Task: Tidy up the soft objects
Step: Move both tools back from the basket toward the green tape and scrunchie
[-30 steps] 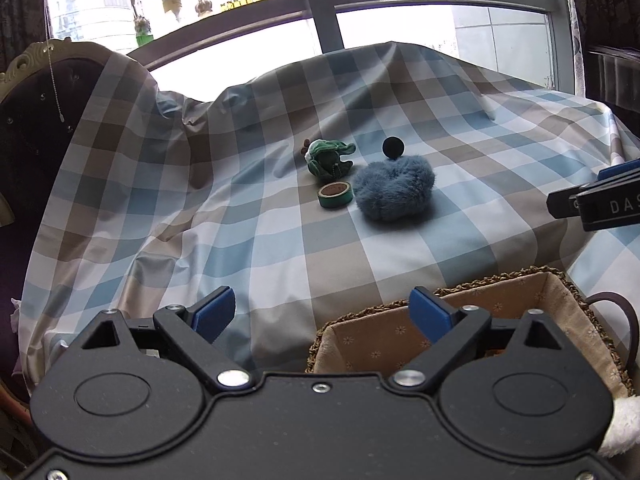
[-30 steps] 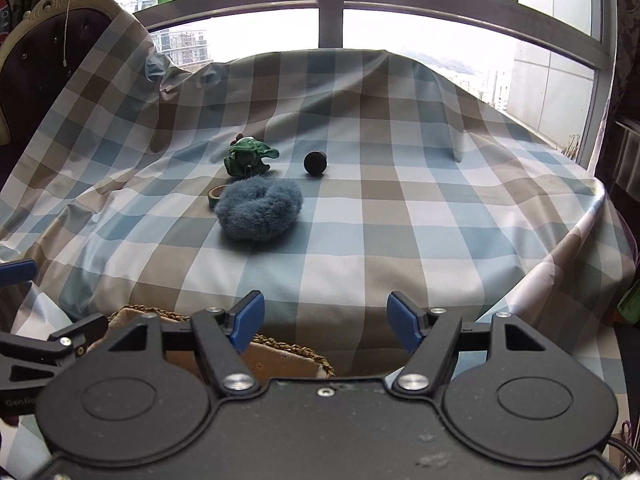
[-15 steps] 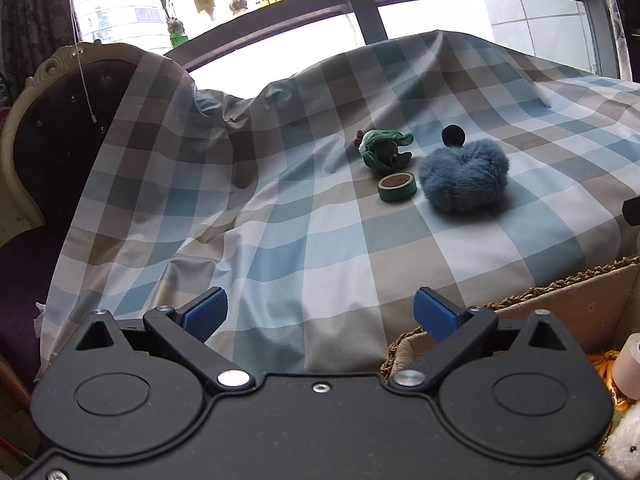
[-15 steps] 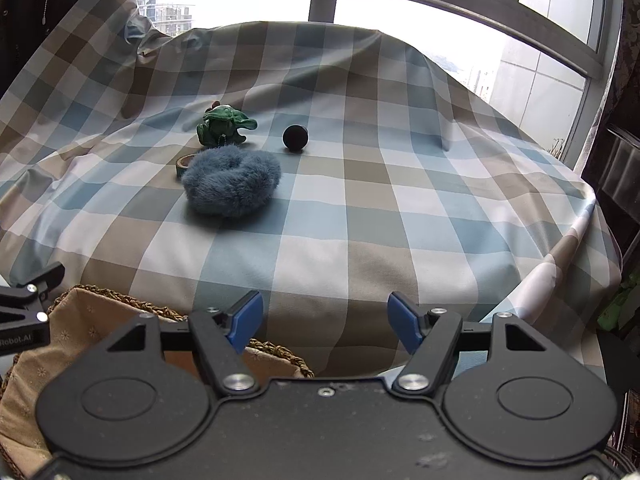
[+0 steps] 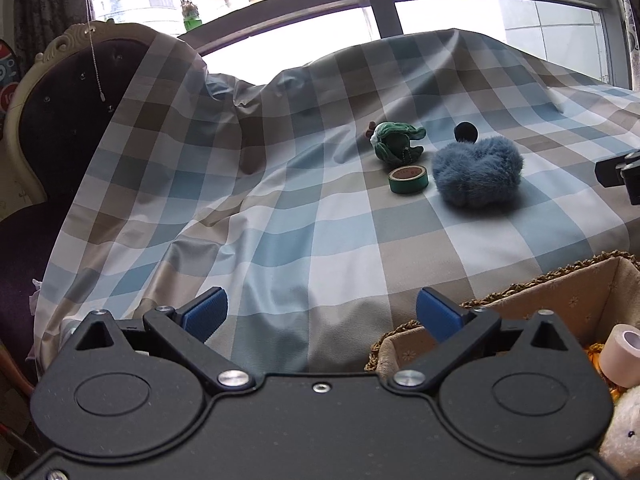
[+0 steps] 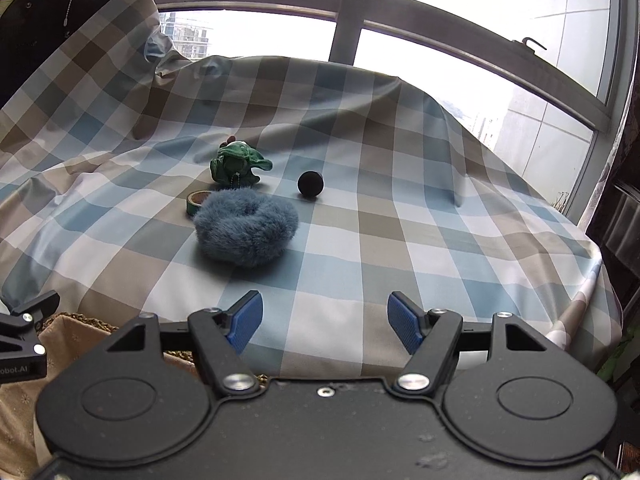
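A fluffy blue plush ring [image 5: 478, 172] [image 6: 247, 230] lies on the checked cloth [image 5: 304, 232] [image 6: 400, 216]. Beside it sit a green plush toy [image 5: 397, 144] [image 6: 236, 163], a green tape roll [image 5: 408, 179] [image 6: 196, 201] and a black ball [image 5: 465, 132] [image 6: 310, 183]. My left gripper [image 5: 320, 314] stands wide open over the cloth's near edge, nothing between its fingers. My right gripper [image 6: 325, 320] is open and empty too, well short of the blue ring. A woven basket [image 5: 500, 304] [image 6: 64, 322] lined with beige fabric sits at the near edge.
In the basket lie a pale tape roll [image 5: 622, 354] and a white plush [image 5: 622, 436]. A dark upholstered chair [image 5: 52, 132] stands at the left under the cloth. A window [image 6: 360, 12] runs behind. The cloth drops off at the right [image 6: 588, 280].
Both views have shifted: the left wrist view swung left, so the basket sits further right, and its jaws spread a little wider. The right gripper has come closer to the blue ring.
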`<action>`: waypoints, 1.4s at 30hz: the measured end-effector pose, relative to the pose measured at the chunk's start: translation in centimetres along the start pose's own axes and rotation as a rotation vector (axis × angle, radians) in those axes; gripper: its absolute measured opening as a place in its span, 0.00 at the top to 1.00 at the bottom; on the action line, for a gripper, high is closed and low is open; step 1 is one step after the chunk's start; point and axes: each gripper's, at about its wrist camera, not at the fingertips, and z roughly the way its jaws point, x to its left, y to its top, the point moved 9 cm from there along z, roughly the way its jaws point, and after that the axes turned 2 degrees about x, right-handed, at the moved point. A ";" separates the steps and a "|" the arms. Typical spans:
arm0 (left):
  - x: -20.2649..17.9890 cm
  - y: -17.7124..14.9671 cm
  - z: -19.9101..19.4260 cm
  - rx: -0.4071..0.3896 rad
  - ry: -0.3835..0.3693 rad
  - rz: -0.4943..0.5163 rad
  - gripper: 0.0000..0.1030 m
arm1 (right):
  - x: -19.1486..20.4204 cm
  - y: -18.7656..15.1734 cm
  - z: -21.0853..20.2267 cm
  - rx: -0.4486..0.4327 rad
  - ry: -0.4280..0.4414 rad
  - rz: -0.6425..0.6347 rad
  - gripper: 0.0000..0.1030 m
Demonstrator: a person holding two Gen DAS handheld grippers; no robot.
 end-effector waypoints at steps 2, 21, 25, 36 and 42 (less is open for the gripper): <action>0.2 -0.1 0.2 0.008 -0.009 -0.027 0.04 | 0.0 0.2 0.1 -0.012 0.006 0.001 0.34; 0.3 4.6 1.9 -0.001 -0.076 0.055 0.03 | -2.6 0.8 1.0 0.018 0.038 0.032 0.24; -1.0 6.6 4.2 -0.004 -0.132 0.065 0.03 | -3.3 2.4 2.3 0.014 0.060 0.053 0.22; -3.4 8.1 12.3 0.096 -0.192 0.035 0.03 | -3.8 5.0 9.8 0.074 0.112 0.121 0.22; -4.3 8.0 15.6 0.131 -0.228 0.020 0.04 | -4.7 6.3 14.5 0.086 0.102 0.177 0.22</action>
